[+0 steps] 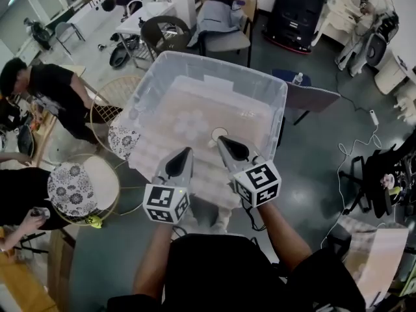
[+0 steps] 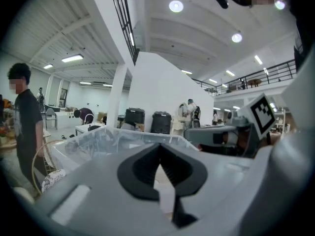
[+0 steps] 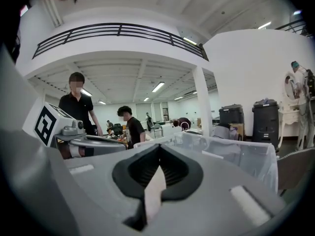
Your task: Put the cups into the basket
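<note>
Head view: our left hand-held gripper (image 1: pixel 187 153) and right hand-held gripper (image 1: pixel 223 143) hover over the basket (image 1: pixel 214 60), jaws together, empty. A cup (image 1: pixel 218 133) sits inside. We should open wide before any next grasp.

Clear bin (image 1: pixel 221 62) is seen at centre, on grey floor (image 1: pixel 312 174). L gripper (image 1: pixel 187 151) and R gripper (image 1: pixel 222 139) are held side by side over bin's near side, jaws drawn together, nothing gripped. One cup (image 1: pixel 220 134), mouth up, is seen inside bin, just by R gripper's tip; other pale shapes in bin can't be made out. A stool (image 1: pixel 123 140) w/ floral cushion is set just left of bin, a 2nd stool (image 1: pixel 78 188) further left. A person (image 1: pixel 45 86) in black is seen well left of bin. A chair (image 1: pixel 224 28) is placed beyond bin.
</note>
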`<control>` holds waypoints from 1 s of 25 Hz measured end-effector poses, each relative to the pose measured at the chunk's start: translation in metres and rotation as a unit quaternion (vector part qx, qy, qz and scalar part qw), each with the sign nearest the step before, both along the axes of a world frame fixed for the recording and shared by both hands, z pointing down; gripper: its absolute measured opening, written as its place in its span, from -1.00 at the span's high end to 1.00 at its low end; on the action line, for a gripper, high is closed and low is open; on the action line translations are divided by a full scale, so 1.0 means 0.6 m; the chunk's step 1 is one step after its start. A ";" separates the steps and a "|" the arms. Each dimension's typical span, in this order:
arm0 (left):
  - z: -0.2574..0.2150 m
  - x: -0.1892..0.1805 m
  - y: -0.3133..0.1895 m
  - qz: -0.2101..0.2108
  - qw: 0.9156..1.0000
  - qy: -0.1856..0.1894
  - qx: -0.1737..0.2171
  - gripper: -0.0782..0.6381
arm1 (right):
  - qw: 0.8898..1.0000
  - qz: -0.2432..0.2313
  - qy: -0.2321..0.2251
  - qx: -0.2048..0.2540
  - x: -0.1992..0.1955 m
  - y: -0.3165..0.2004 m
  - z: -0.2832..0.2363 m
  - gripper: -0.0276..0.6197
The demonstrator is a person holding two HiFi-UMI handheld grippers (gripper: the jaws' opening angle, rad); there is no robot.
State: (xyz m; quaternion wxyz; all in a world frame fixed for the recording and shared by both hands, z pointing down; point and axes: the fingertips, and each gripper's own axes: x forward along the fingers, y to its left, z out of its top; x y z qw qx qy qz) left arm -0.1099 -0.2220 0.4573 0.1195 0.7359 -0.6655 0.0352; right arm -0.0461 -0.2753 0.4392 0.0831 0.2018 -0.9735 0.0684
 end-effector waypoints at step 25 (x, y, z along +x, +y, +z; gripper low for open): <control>-0.057 -0.039 0.171 -0.003 0.999 -0.005 0.048 0.77 | 0.999 0.012 -0.029 0.039 -0.037 0.163 -0.055 0.91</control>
